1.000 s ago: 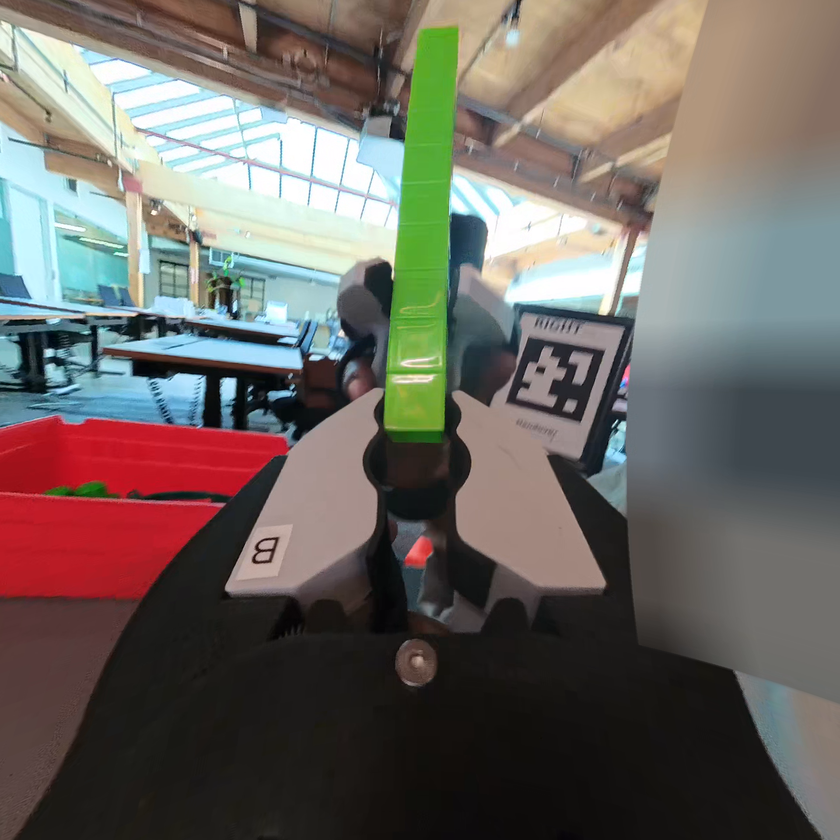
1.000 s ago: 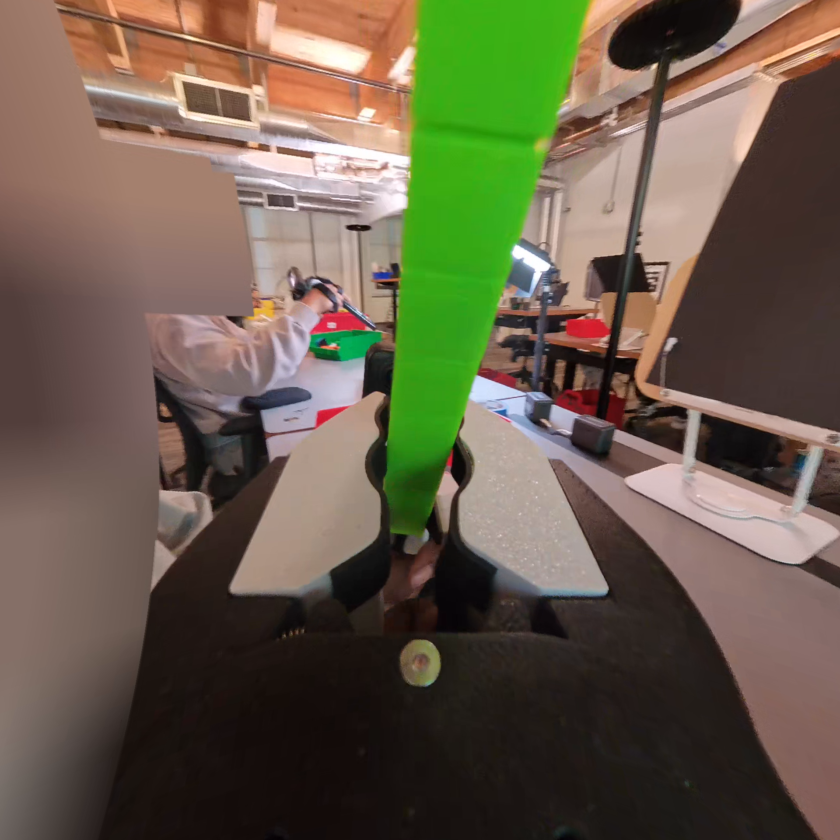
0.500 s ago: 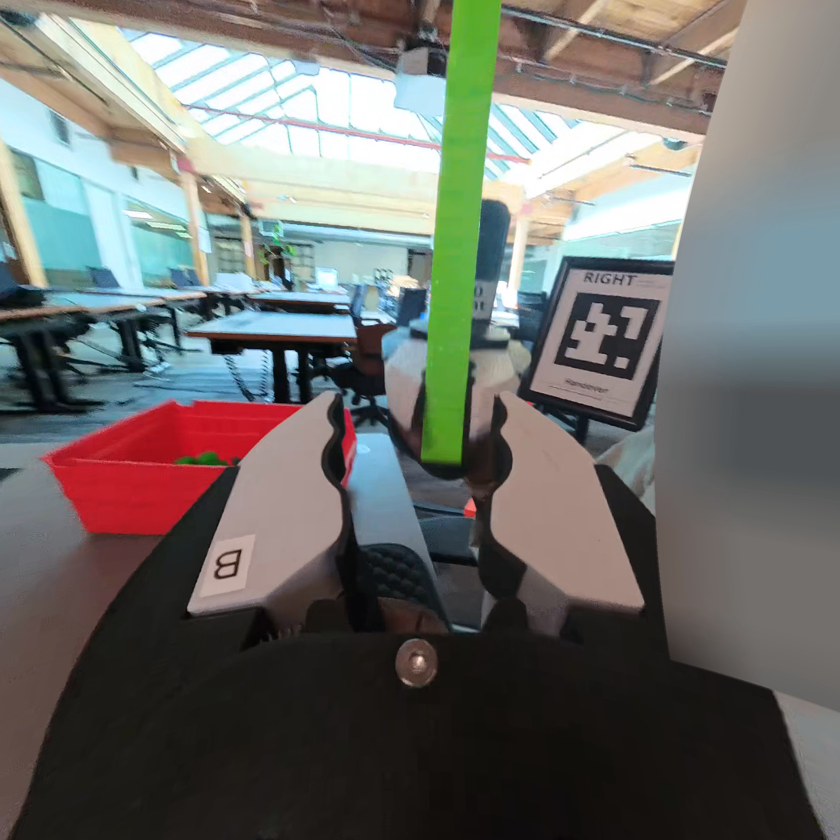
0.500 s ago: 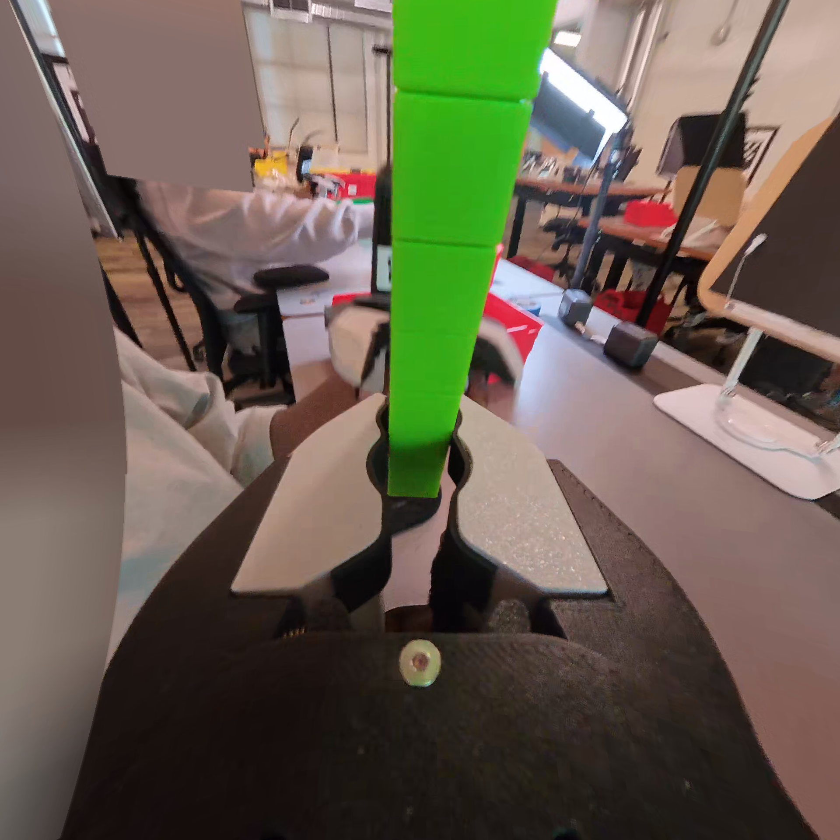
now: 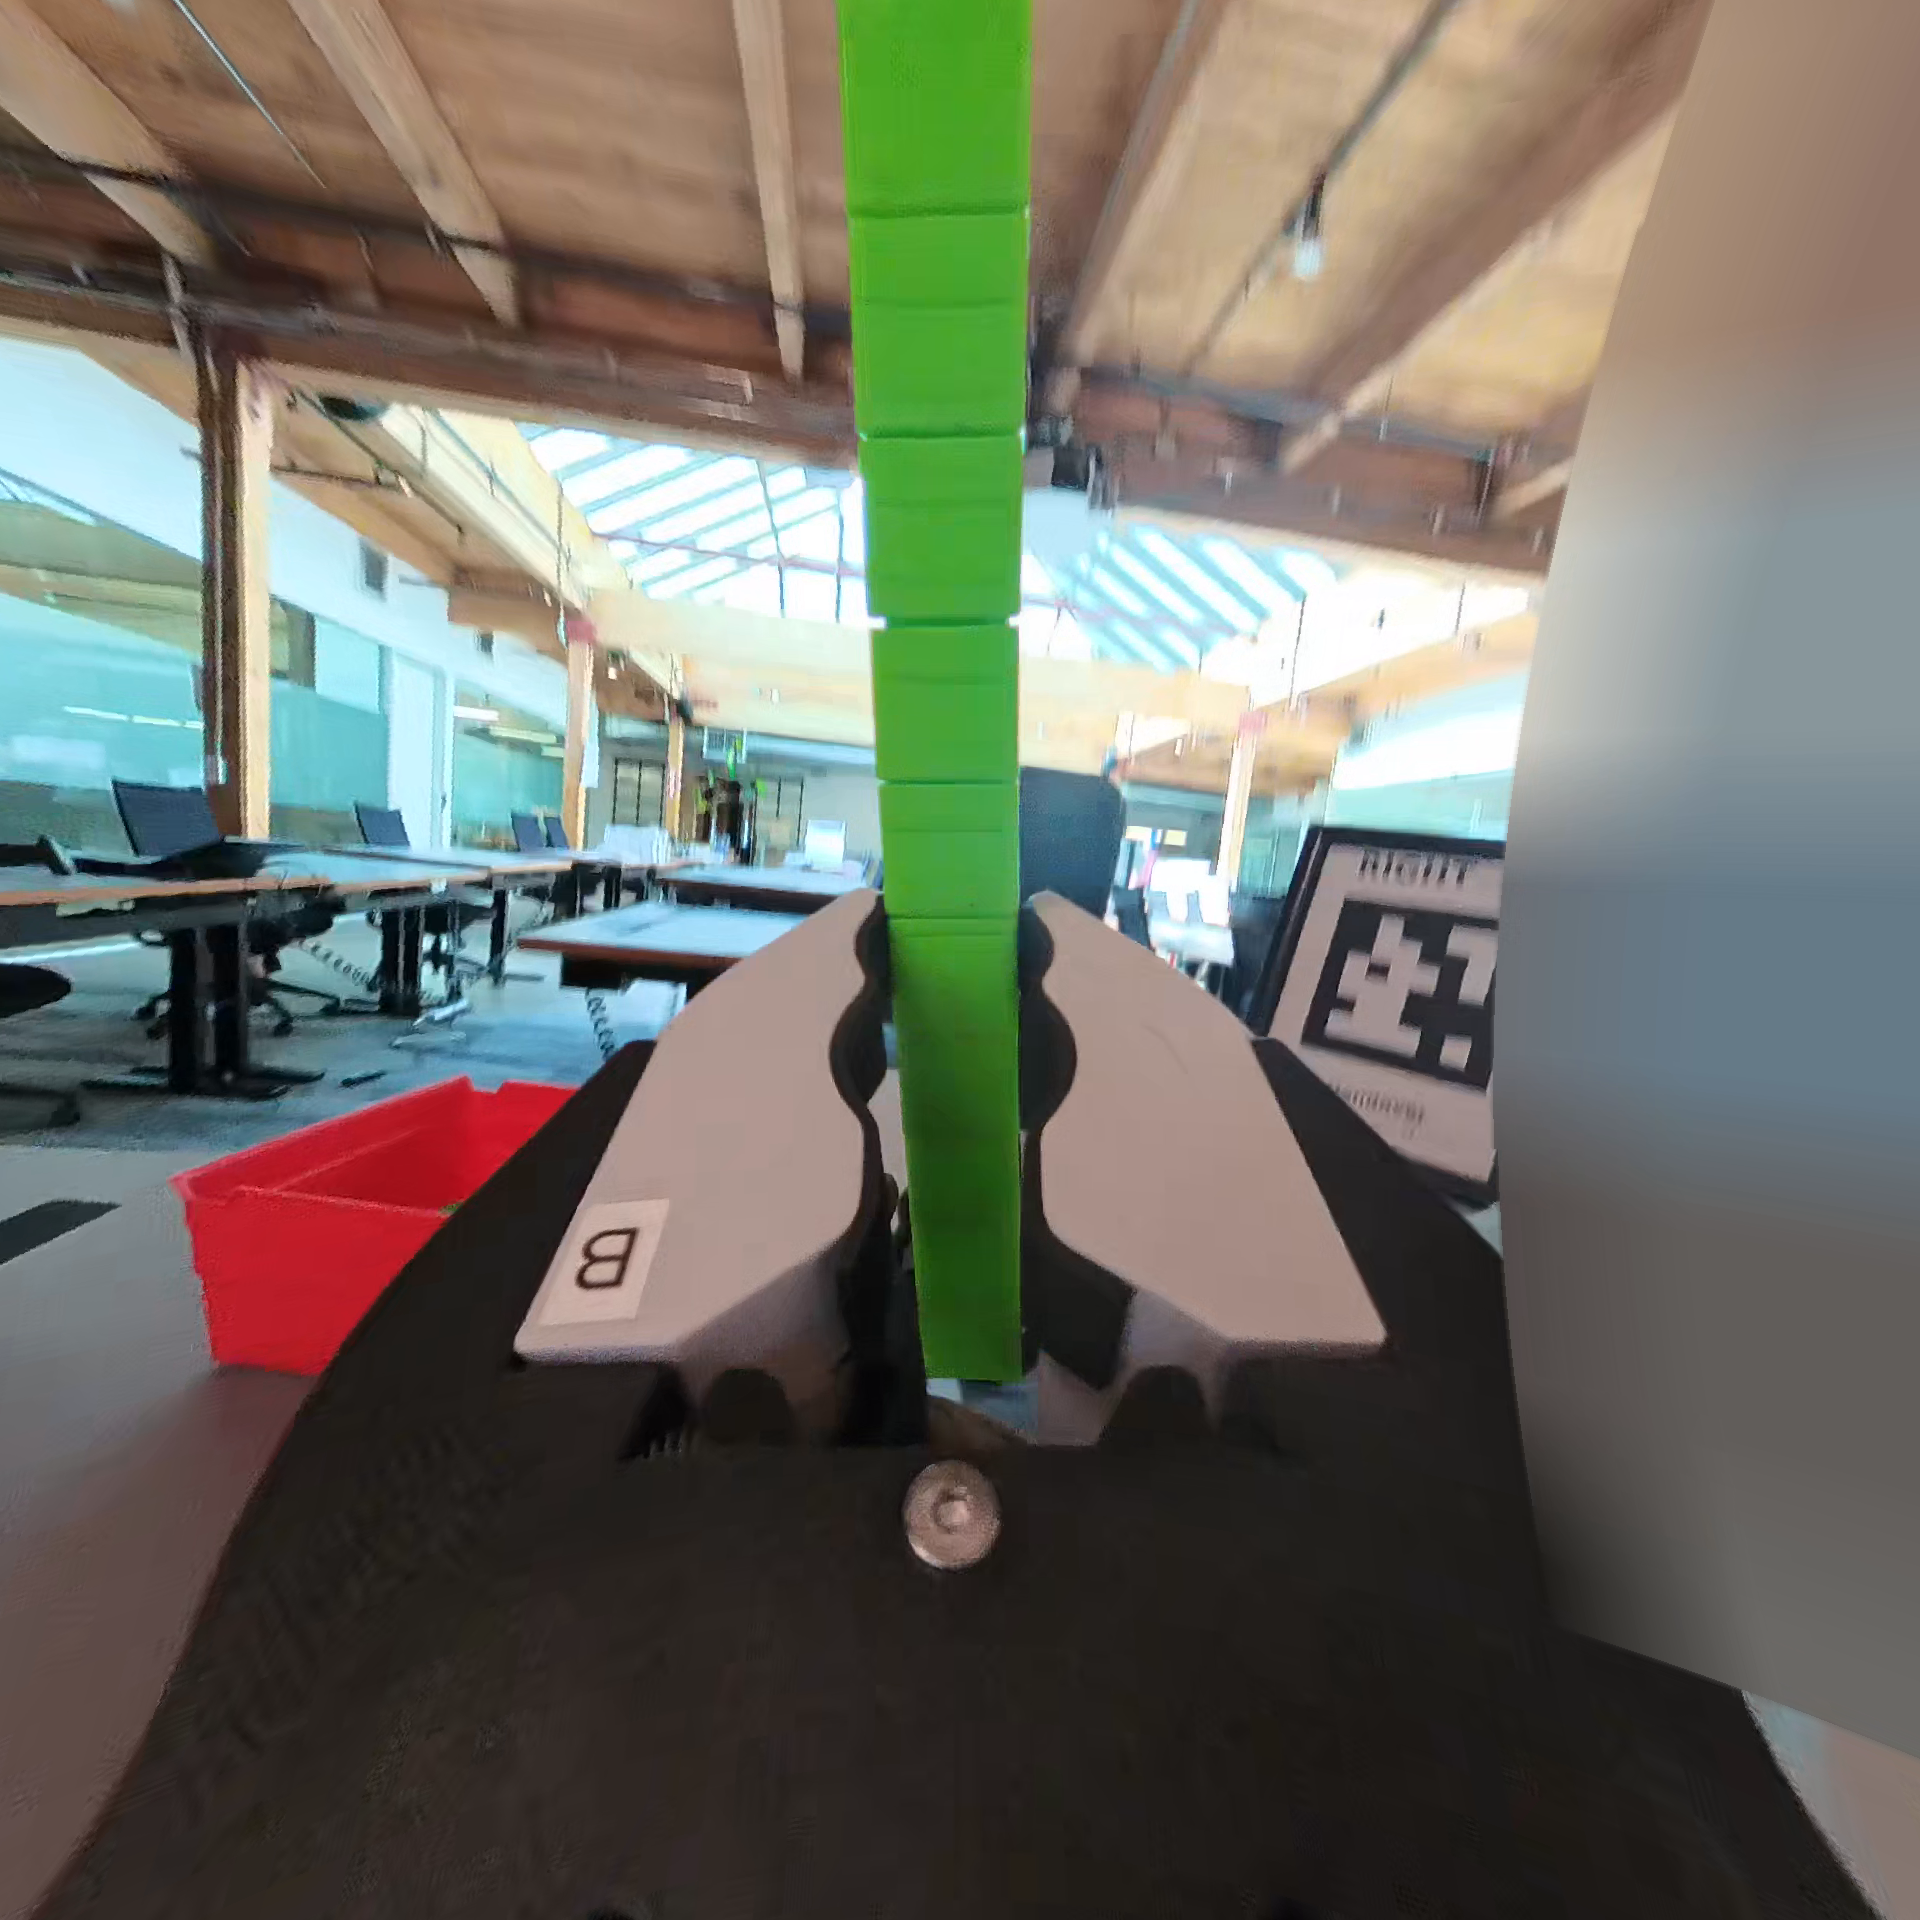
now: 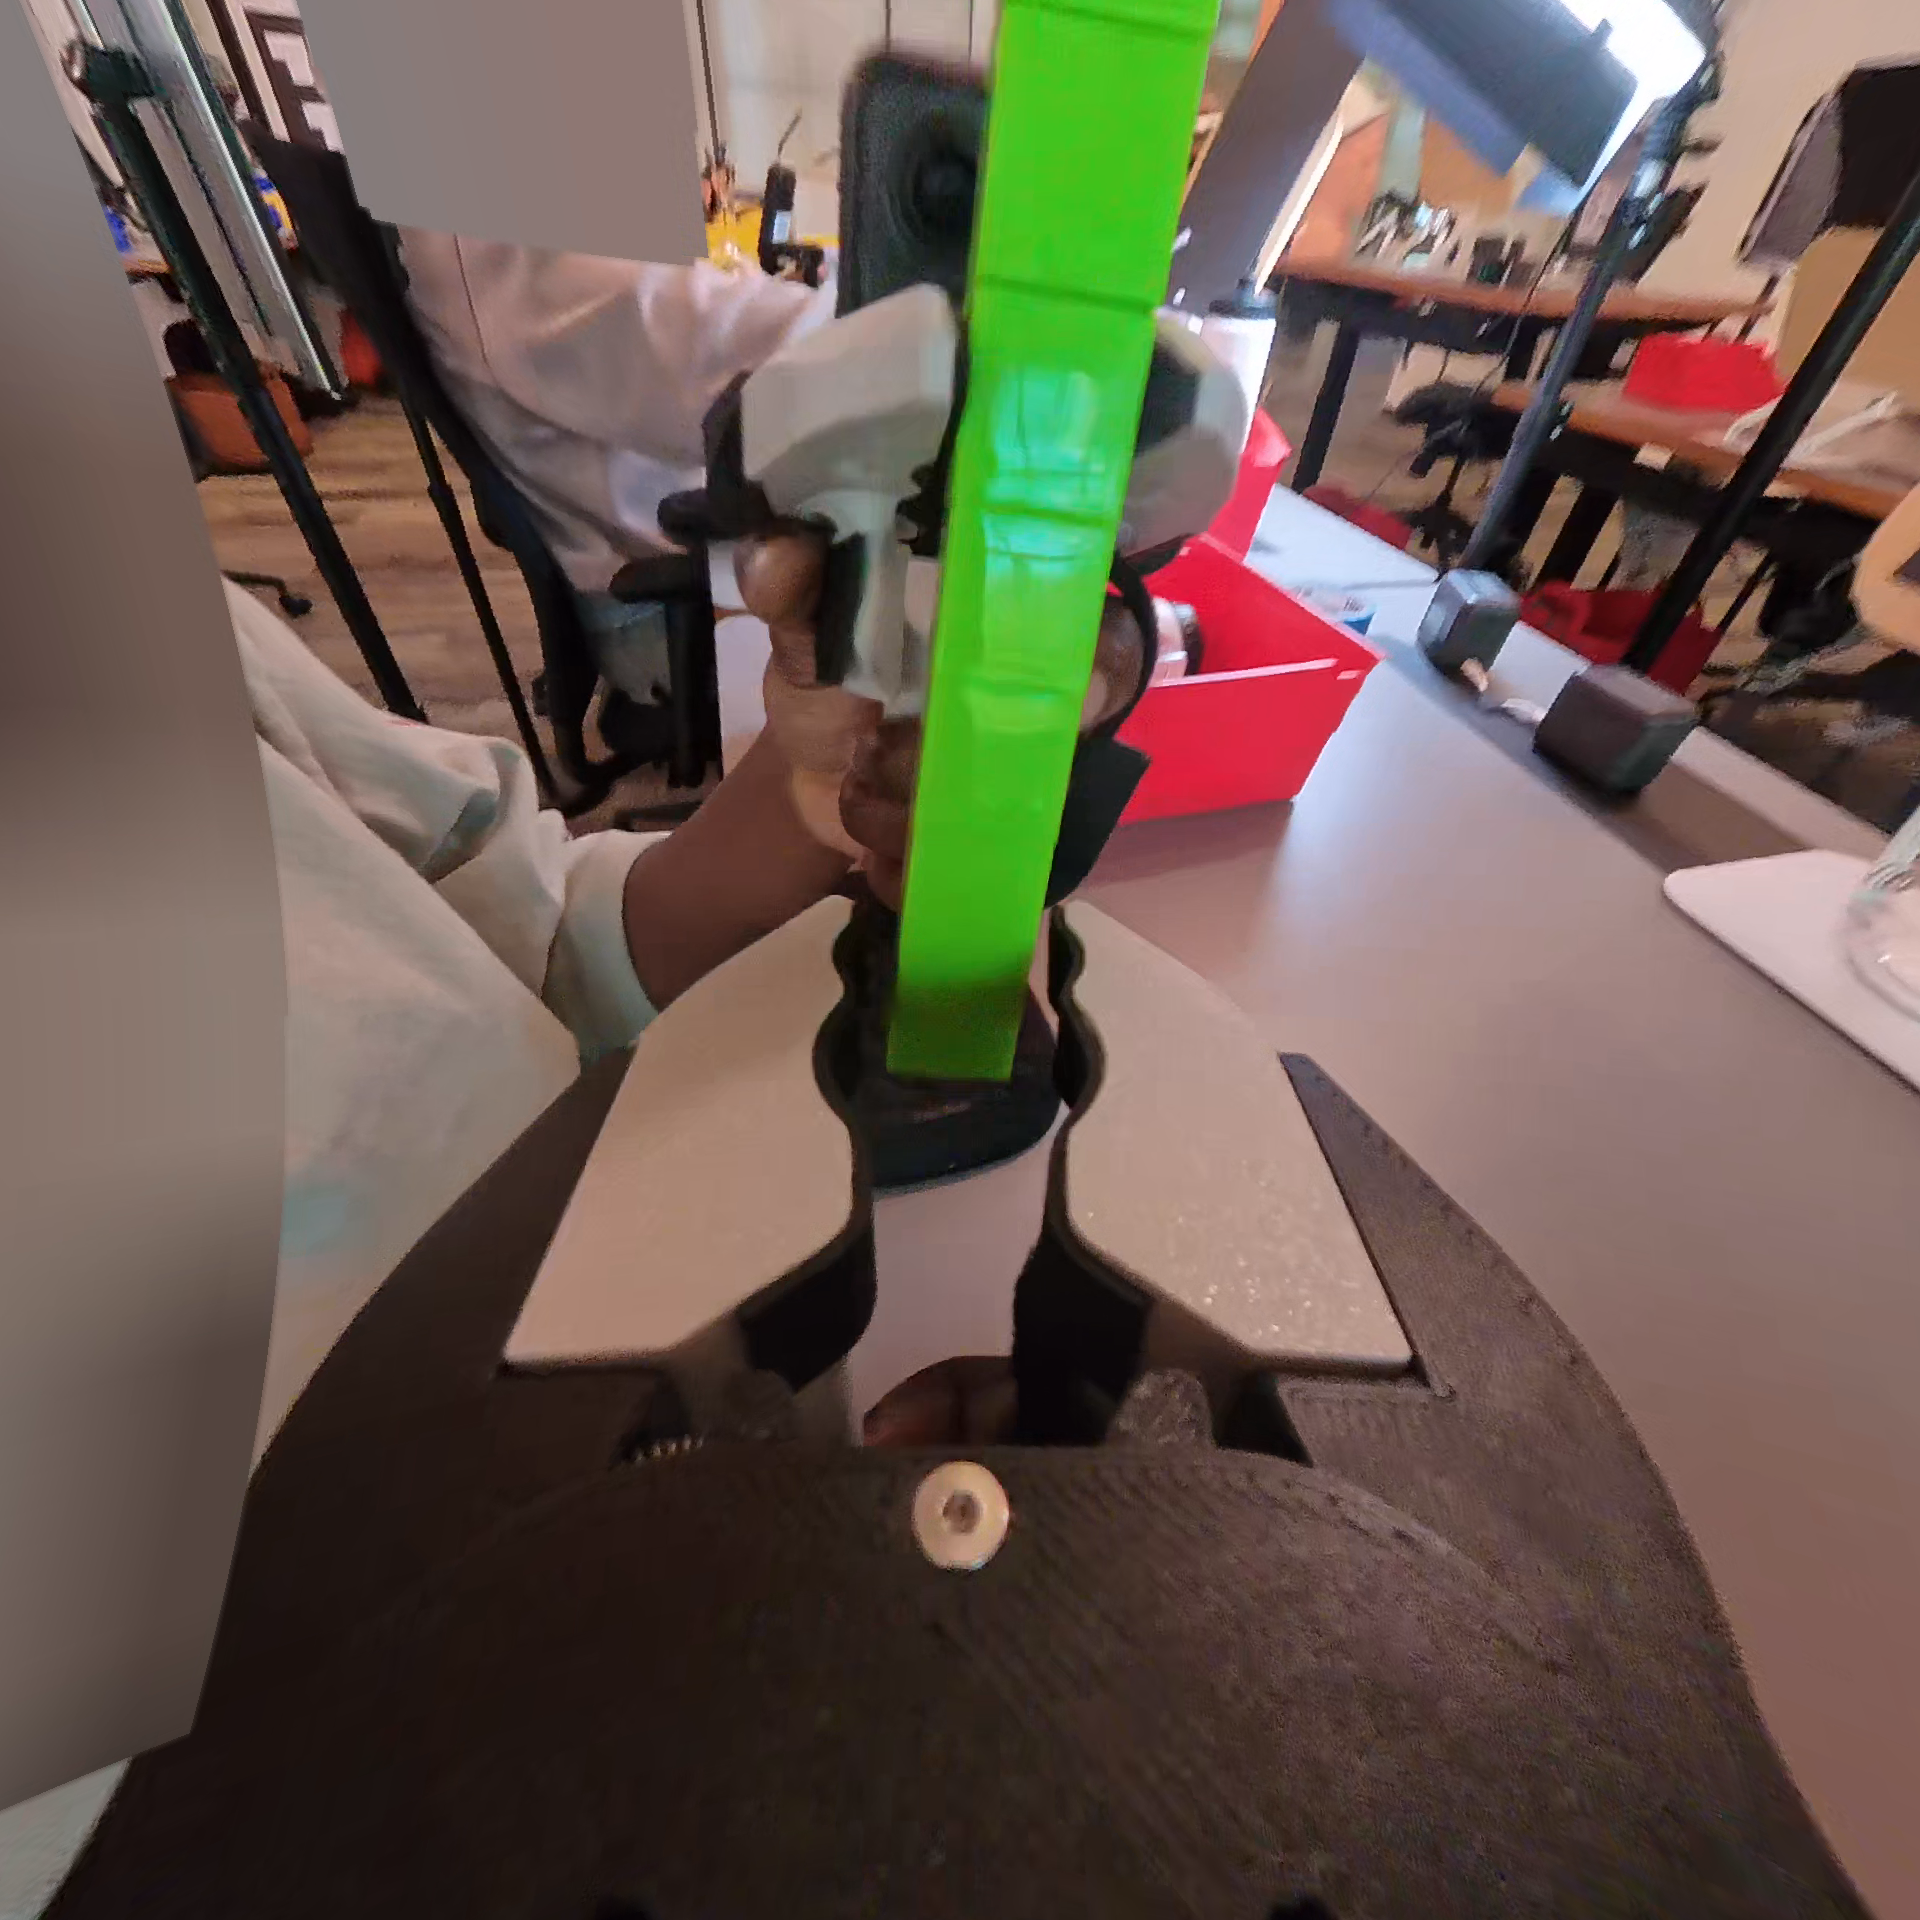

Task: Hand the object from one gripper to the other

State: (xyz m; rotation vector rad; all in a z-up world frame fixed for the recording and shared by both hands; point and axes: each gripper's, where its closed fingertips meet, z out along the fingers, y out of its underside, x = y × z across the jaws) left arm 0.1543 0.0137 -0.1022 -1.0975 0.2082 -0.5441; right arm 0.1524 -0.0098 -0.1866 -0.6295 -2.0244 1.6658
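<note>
We see the green bar (image 6: 1023,540) as smooth plastic, segmented by fine seams, with a glossy sheen where light strikes its middle. The right gripper (image 6: 951,951) has pale grey fingers (image 6: 1195,1174) with a grainy, faintly sparkling matt finish, set in a rough black body like coarse printed plastic, with a shiny metal screw (image 6: 960,1516). The left gripper (image 5: 954,914) fingers (image 5: 748,1132) look smoother and matt. The red bin (image 5: 312,1236) is plain plastic, the table (image 6: 1455,1039) a matt grey-brown, the ceiling beams (image 5: 436,135) bare wood, the sleeve (image 6: 416,831) pale cloth.
</note>
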